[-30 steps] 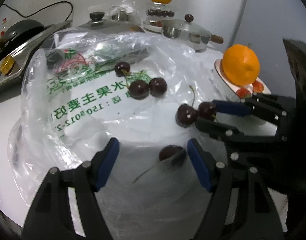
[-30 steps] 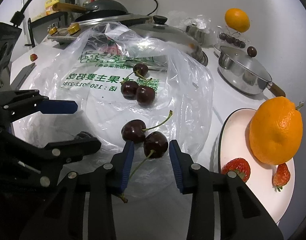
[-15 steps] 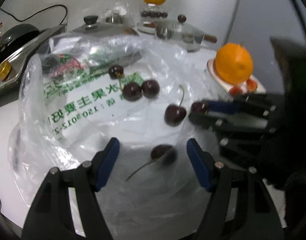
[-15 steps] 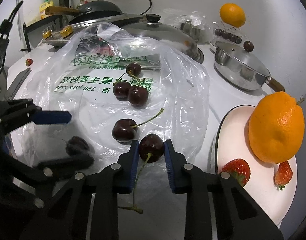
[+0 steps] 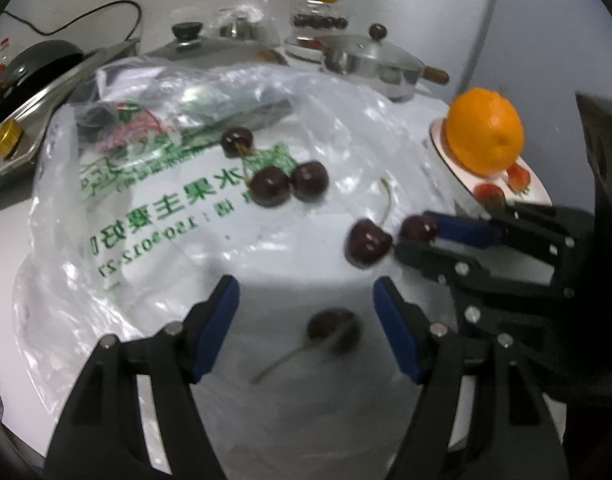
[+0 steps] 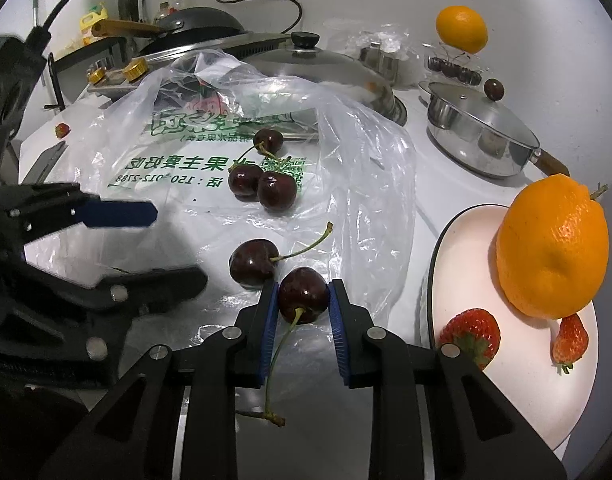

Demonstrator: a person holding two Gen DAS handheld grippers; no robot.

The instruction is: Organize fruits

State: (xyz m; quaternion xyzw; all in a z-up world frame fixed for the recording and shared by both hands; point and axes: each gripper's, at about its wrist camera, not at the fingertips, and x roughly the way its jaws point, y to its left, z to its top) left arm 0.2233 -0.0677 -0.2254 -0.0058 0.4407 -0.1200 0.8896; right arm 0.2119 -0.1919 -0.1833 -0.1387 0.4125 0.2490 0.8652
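Right wrist: cherry [image 6: 303, 295] between clamped jaws

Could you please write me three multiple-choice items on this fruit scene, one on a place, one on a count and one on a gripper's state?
1. Where does the large orange nearest the grippers rest?
A. on the round white plate
B. inside the clear plastic bag
C. on a pot lid

2. How many red strawberries lie on that plate?
A. none
B. two
C. four

3. What is the state of the right gripper?
A. wide open over bare table
B. shut on a dark red cherry
C. shut on a strawberry

Answers:
1. A, since the orange sits on the plate's far side.
2. B, since one strawberry lies at the near rim and a second strawberry lies under the orange.
3. B, since both blue pads press the cherry's sides, its stem trailing back between the fingers.
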